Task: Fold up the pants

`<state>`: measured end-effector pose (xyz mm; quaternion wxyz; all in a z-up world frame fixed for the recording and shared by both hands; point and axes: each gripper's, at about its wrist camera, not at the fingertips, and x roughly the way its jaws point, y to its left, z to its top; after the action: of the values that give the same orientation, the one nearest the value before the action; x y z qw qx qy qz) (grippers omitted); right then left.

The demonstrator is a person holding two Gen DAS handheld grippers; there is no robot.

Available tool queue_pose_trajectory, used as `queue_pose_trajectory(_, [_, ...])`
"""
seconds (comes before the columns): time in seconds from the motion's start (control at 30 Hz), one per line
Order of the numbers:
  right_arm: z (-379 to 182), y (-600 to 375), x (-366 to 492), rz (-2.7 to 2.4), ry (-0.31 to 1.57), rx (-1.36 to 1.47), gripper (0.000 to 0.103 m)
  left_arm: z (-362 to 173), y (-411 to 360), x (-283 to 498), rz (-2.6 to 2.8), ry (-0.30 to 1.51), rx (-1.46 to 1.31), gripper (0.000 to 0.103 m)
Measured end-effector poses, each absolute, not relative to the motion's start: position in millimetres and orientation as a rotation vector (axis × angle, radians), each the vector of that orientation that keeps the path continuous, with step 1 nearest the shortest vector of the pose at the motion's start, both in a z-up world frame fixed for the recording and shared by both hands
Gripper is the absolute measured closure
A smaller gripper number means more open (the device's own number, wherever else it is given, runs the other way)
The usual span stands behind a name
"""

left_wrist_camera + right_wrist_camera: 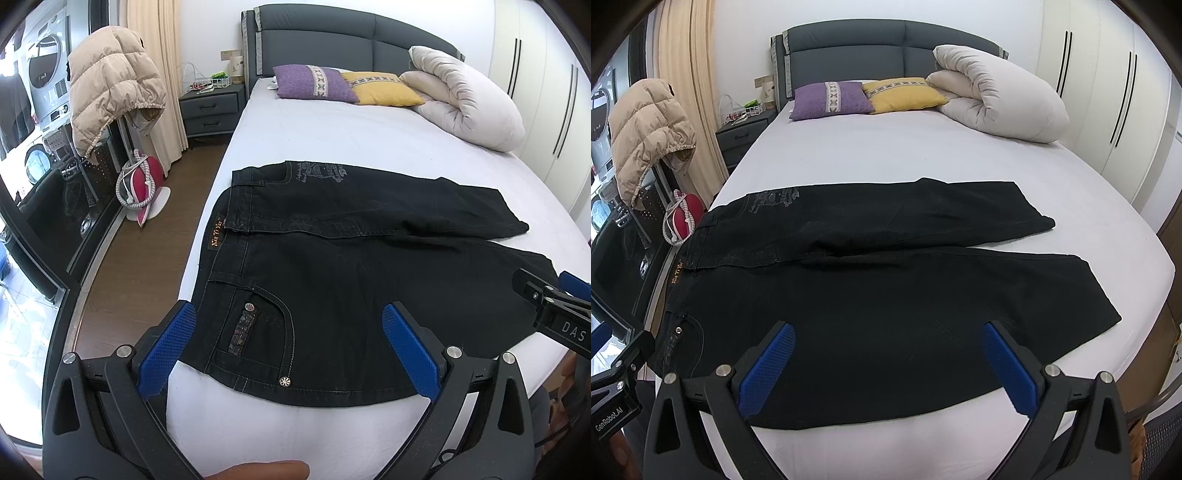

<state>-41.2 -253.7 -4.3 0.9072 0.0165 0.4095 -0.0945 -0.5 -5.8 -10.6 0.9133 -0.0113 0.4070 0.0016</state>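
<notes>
Left wrist view showed the black pants [332,280] spread flat across the near end of the bed [332,136], waistband toward nine o'clock, legs toward three. The left gripper [288,332] hovered over the hip pocket, jaws wide apart, holding nothing. The right gripper [886,354] hung over the near leg, likewise spread and empty.

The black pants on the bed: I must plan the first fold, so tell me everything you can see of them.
The black denim pants lie flat and unfolded across the white bed sheet, waistband toward the left, both legs spread apart toward the right. Pale stitching outlines a near pocket with metal studs and a beaded strip; a brown waistband label and faint grey print show. Both open tools, left and right, hover above, seemingly not touching.
</notes>
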Motion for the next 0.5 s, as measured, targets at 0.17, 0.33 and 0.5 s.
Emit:
queue_pose_trajectory(0.17, [-4.1, -252.5, -42.0, -0.194, 0.846, 0.032, 0.0, -11.4, -6.4, -0.5, 0.002, 0.839, -0.022, 0.0])
queue_pose_trajectory(0.33, [-4.1, -251.8, -42.3, -0.194, 0.847, 0.03, 0.0, -11.1, -6.3, -0.6, 0.003, 0.839, -0.023, 0.0])
queue_pose_trajectory(0.5, [-4.6, -251.9, -41.2, -0.191, 0.849, 0.029, 0.0, -11.5, -6.3, -0.5, 0.002, 0.84, -0.023, 0.0])
